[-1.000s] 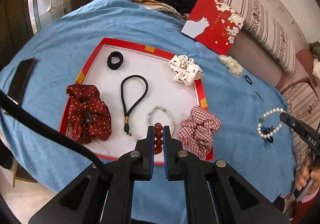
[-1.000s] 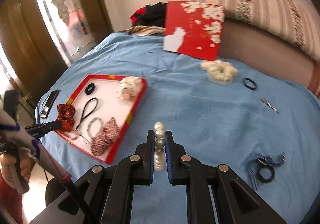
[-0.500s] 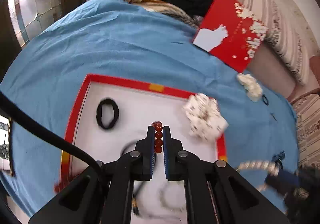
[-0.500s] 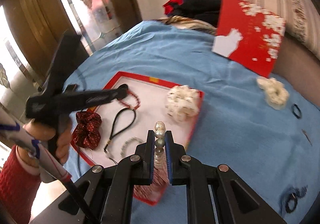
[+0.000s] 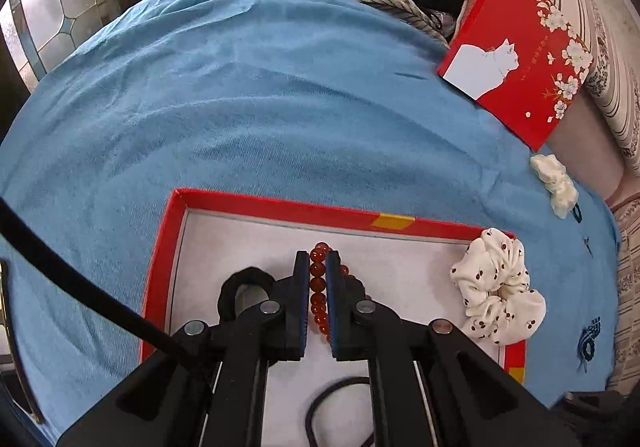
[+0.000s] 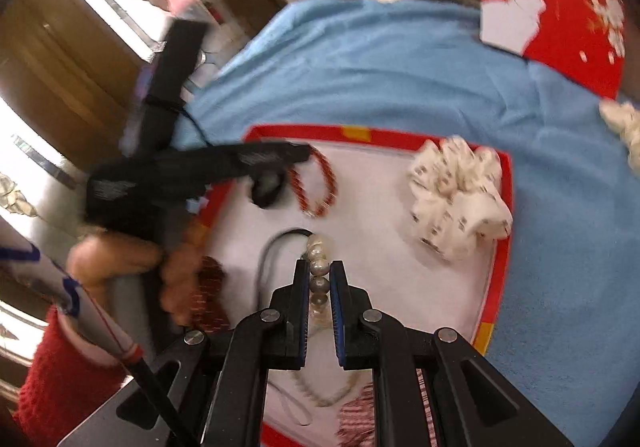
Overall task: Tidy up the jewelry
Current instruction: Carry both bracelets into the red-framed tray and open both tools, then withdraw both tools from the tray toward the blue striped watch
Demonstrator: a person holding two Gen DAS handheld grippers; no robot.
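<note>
A red-rimmed tray [image 5: 280,207] with a white floor lies on the blue cloth. My left gripper [image 5: 318,261] is shut on a red bead bracelet [image 5: 318,287], held low over the tray's far part. The right wrist view shows that bracelet [image 6: 320,183] hanging from the left gripper [image 6: 300,155]. My right gripper [image 6: 320,267] is shut on a pearl bracelet [image 6: 318,267] over the middle of the tray [image 6: 500,247]; its loop hangs below the fingers.
In the tray lie a white dotted scrunchie [image 5: 496,287], a small black hair tie [image 5: 240,287], a black cord loop [image 5: 332,407] and a dark red scrunchie [image 6: 208,295]. A red gift box [image 5: 516,51] and cream scrunchie [image 5: 556,183] lie beyond.
Both grippers moved forward over the tray, each carrying its bracelet. The left dropped low near the tray's far edge; the right came in from the blue cloth on the right.
</note>
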